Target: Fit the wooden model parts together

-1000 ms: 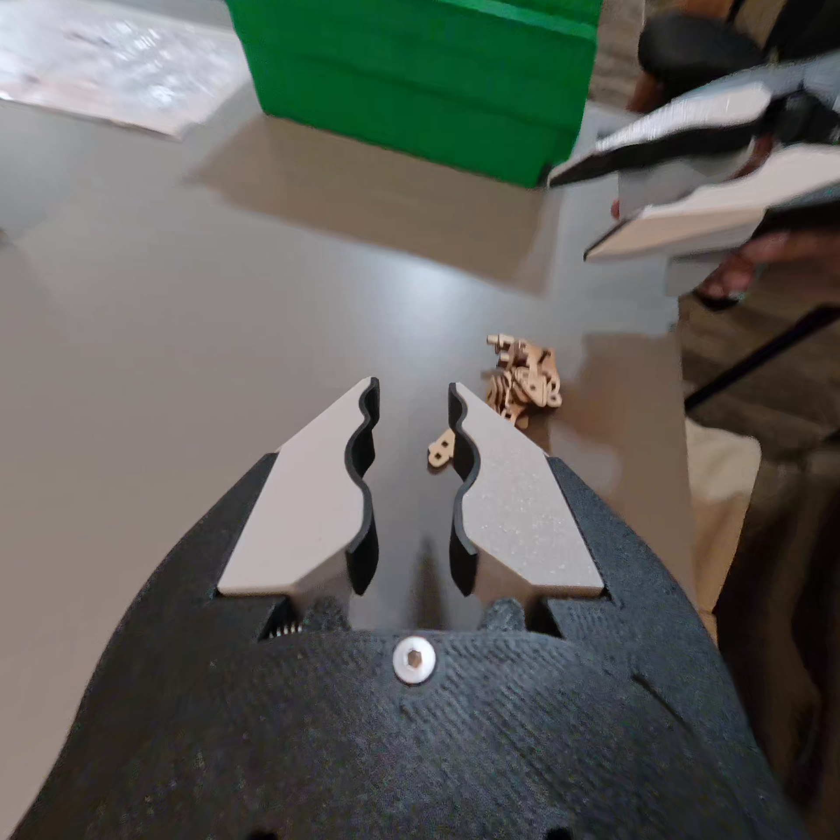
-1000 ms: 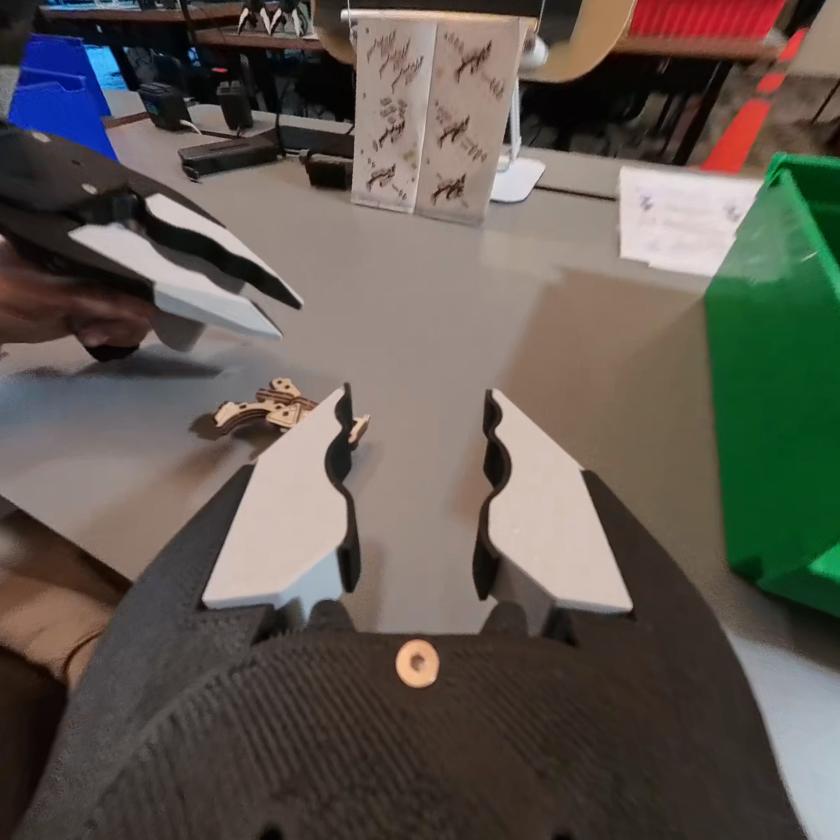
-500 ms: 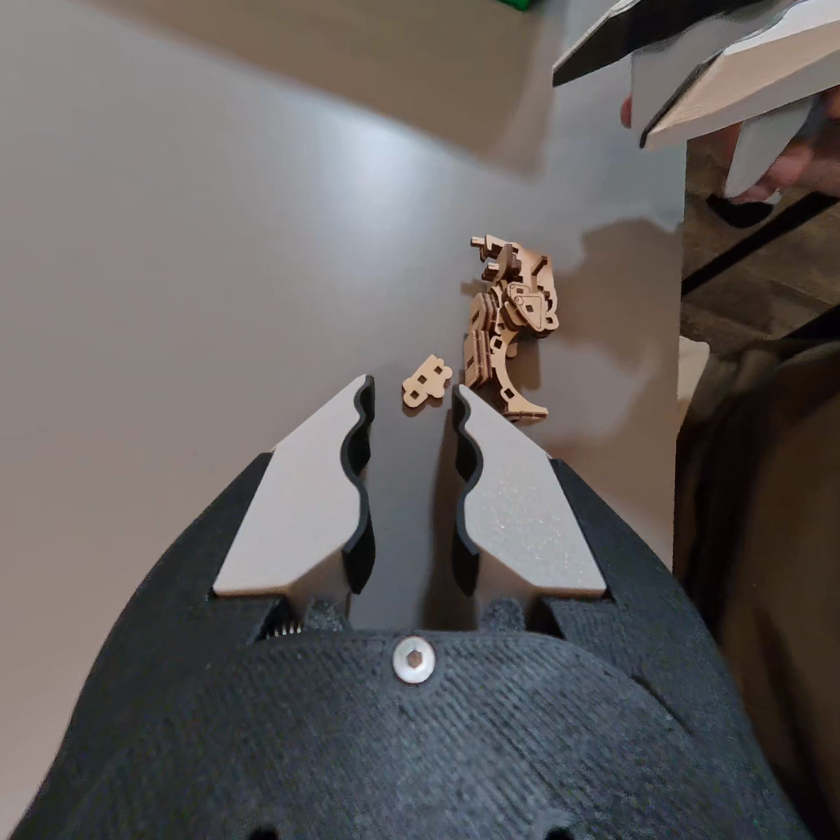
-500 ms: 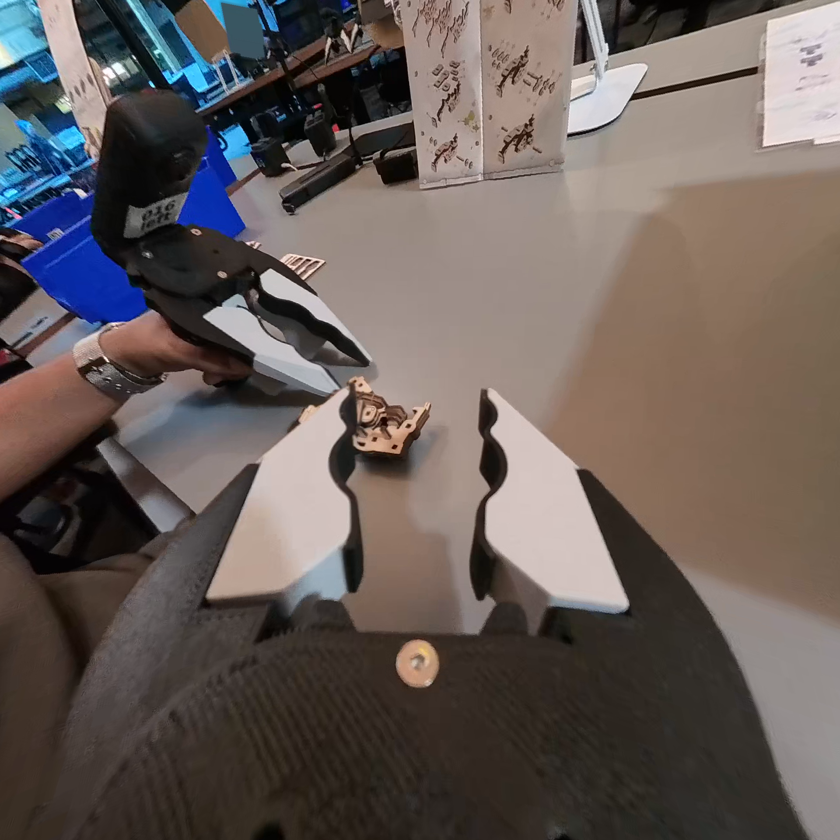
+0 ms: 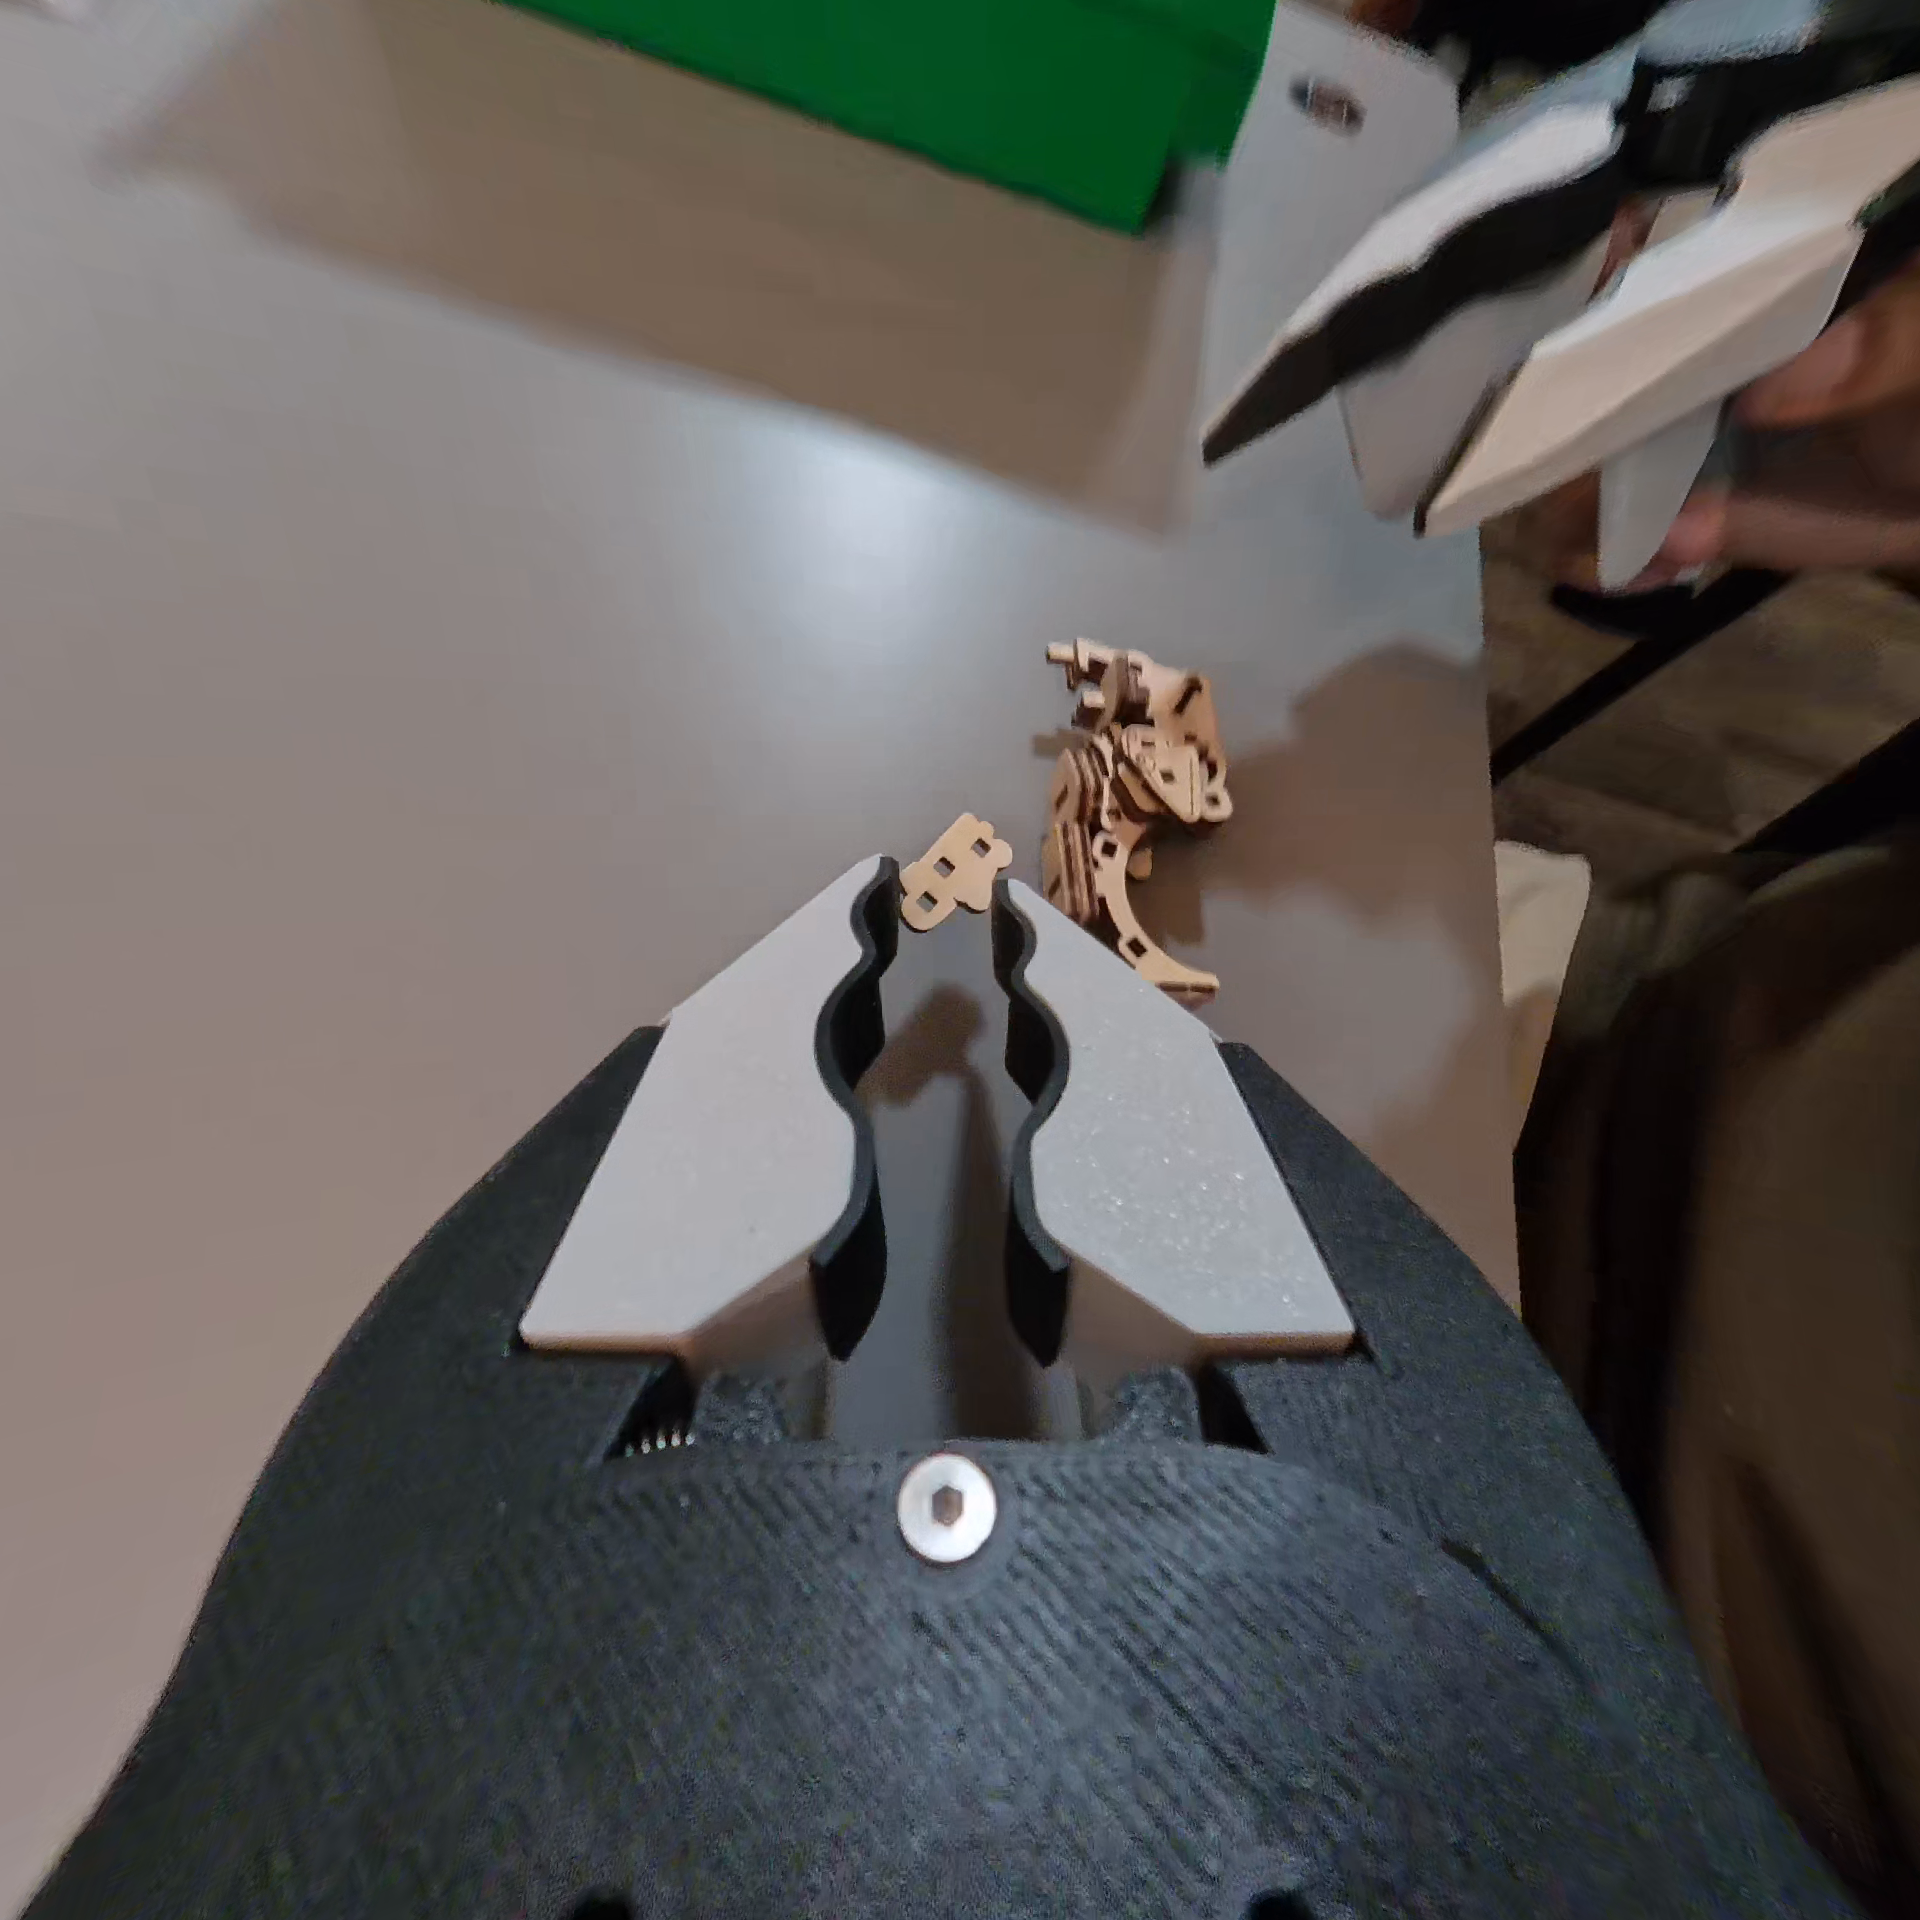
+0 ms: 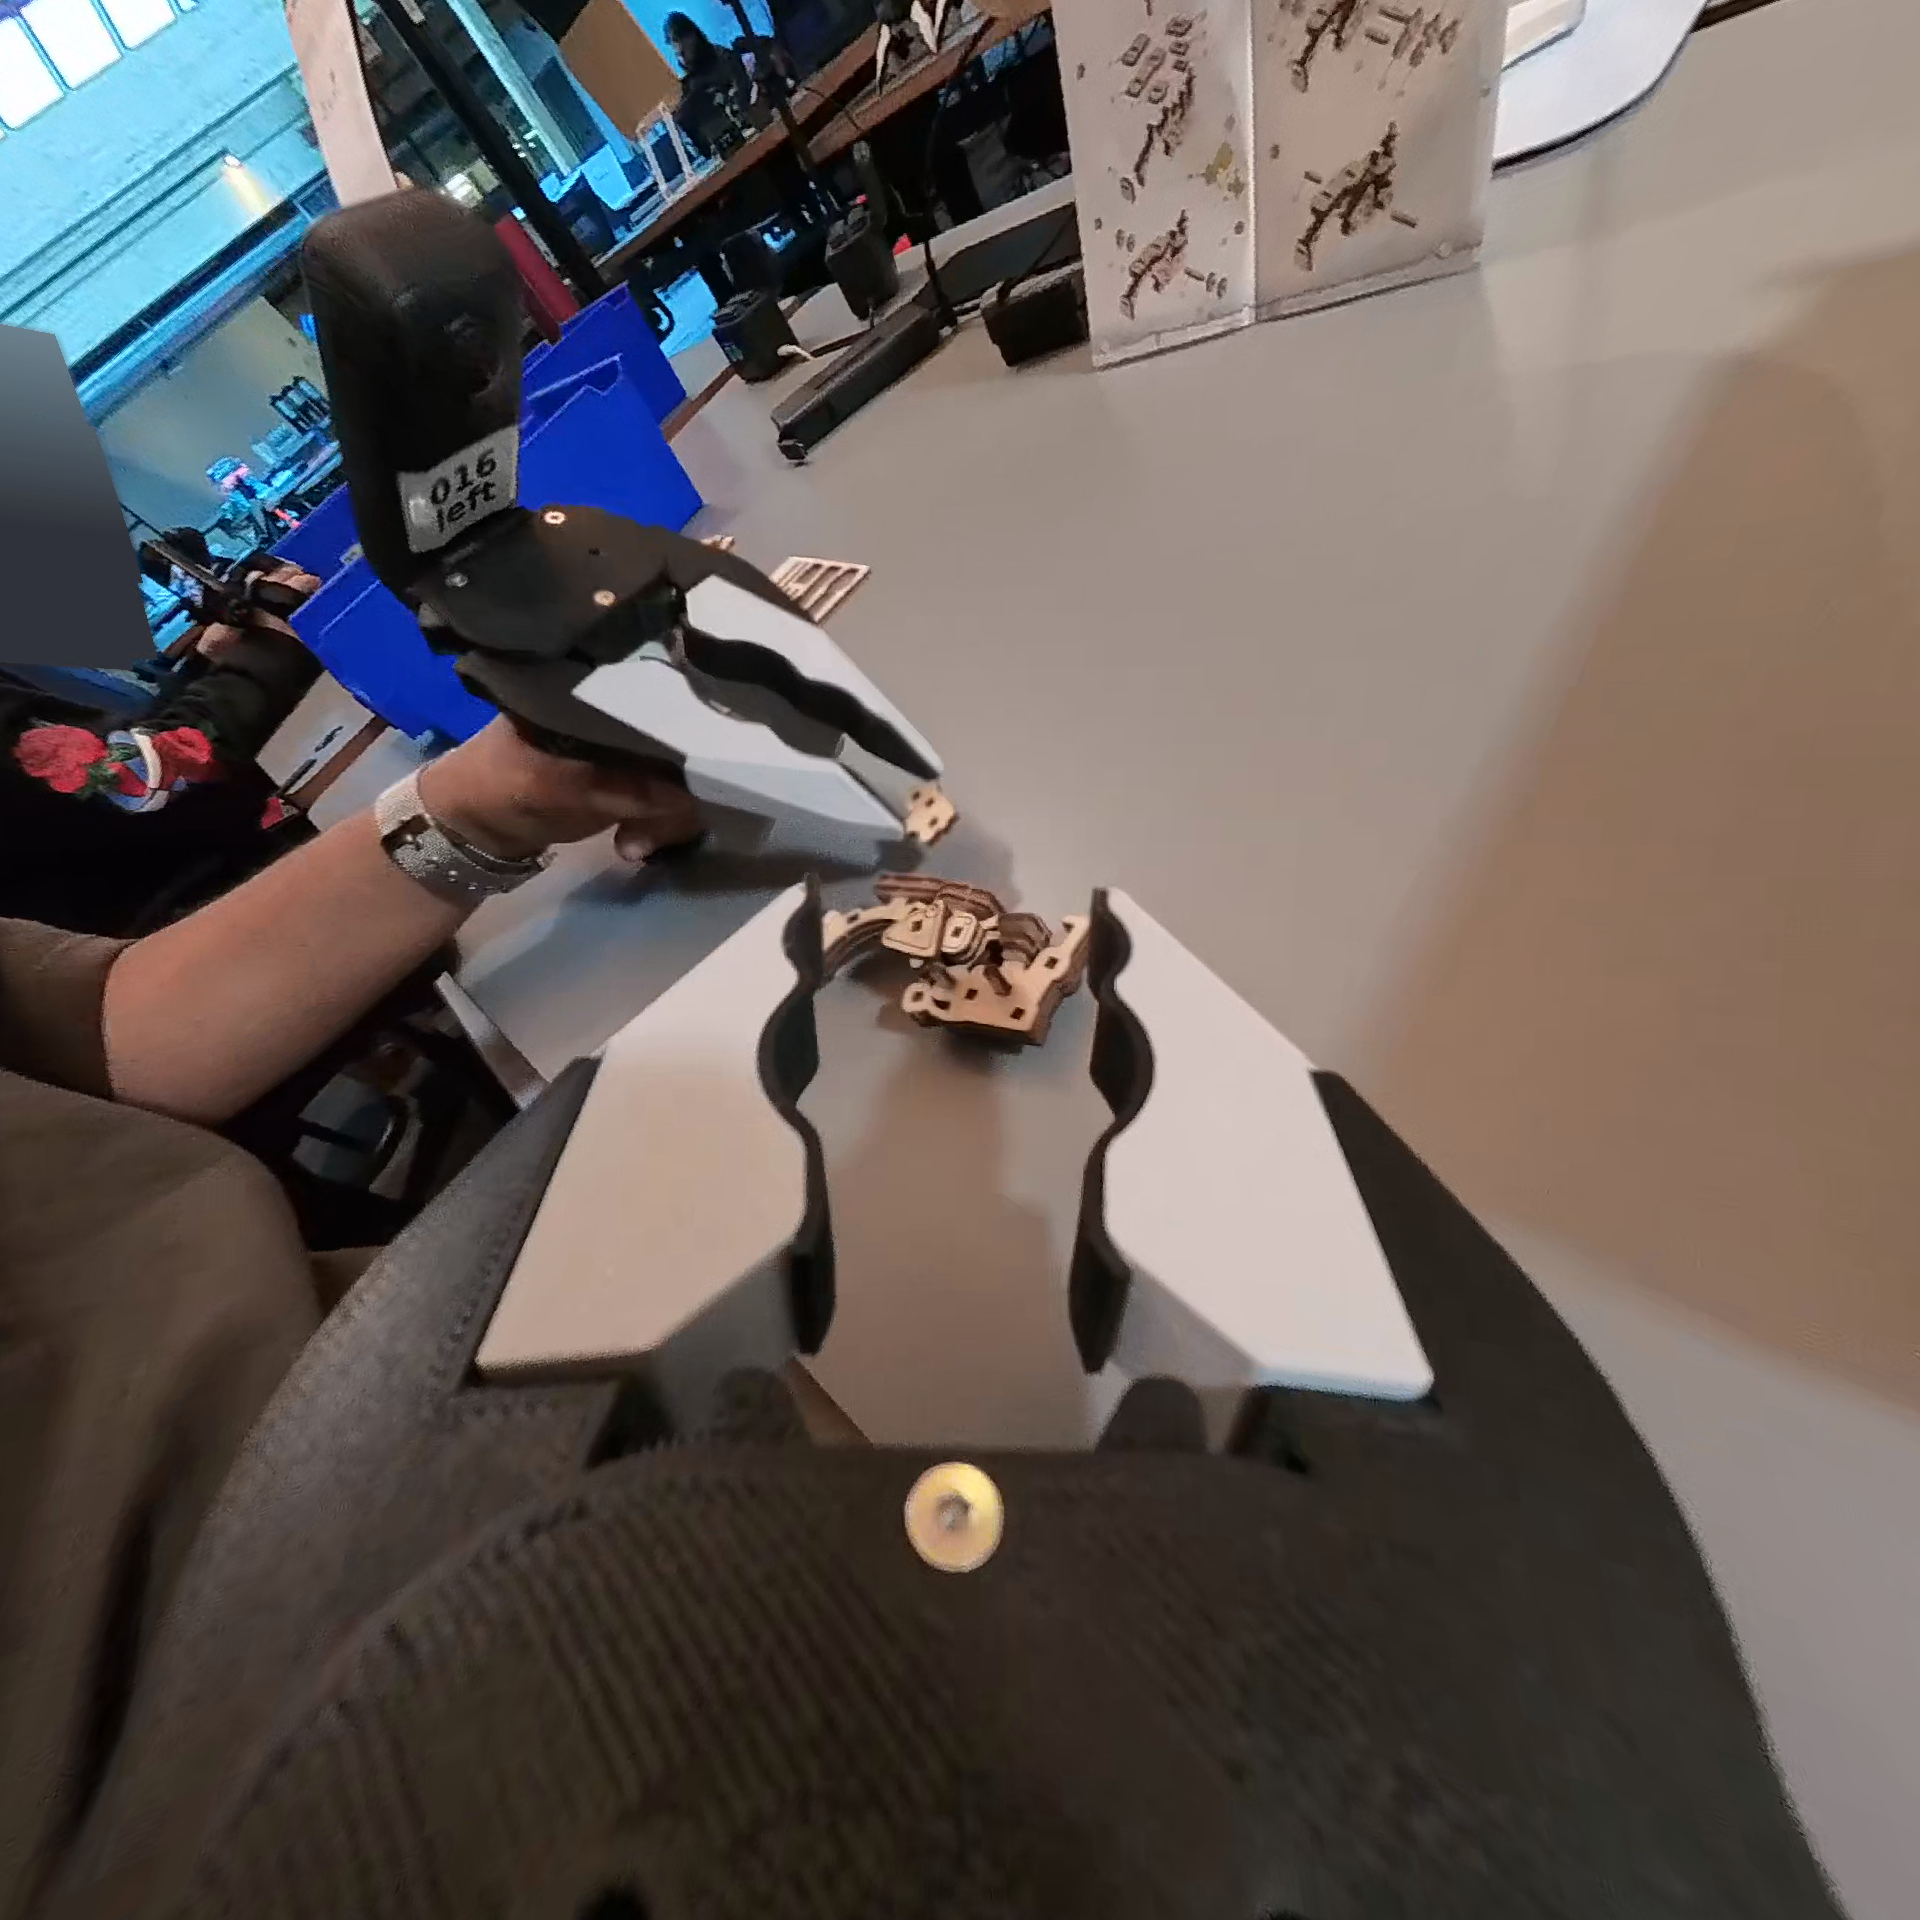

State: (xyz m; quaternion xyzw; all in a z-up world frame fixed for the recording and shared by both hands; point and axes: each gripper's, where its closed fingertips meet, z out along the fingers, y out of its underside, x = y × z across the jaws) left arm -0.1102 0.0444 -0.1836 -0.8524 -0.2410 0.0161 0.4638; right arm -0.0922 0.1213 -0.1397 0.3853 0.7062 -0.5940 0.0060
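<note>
A part-built wooden model (image 5: 1127,800) lies on its side on the grey table (image 5: 416,623), near the table's edge. A small flat wooden piece (image 5: 951,871) sits between the tips of my left gripper (image 5: 940,873), whose jaws have narrowed onto its edges; its shadow falls on the table below. In the right wrist view the left gripper (image 6: 920,805) shows that piece (image 6: 928,812) sticking out of its tips. My right gripper (image 6: 951,899) is open and empty, with the model (image 6: 966,971) just beyond and between its fingertips. It hovers blurred at upper right in the left wrist view (image 5: 1320,488).
A green bin (image 5: 935,94) stands at the back. Blue bins (image 6: 582,436), a white printed stand (image 6: 1278,156), black devices (image 6: 862,364) and a flat wooden sheet (image 6: 821,582) lie farther off. The person's forearm (image 6: 260,966) crosses the table edge (image 5: 1491,831). About 10 centimetres separates my left fingertips from my right.
My left gripper moved forward and narrowed onto the small piece. My right gripper moved closer, so the model now sits centred between its open fingertips.
</note>
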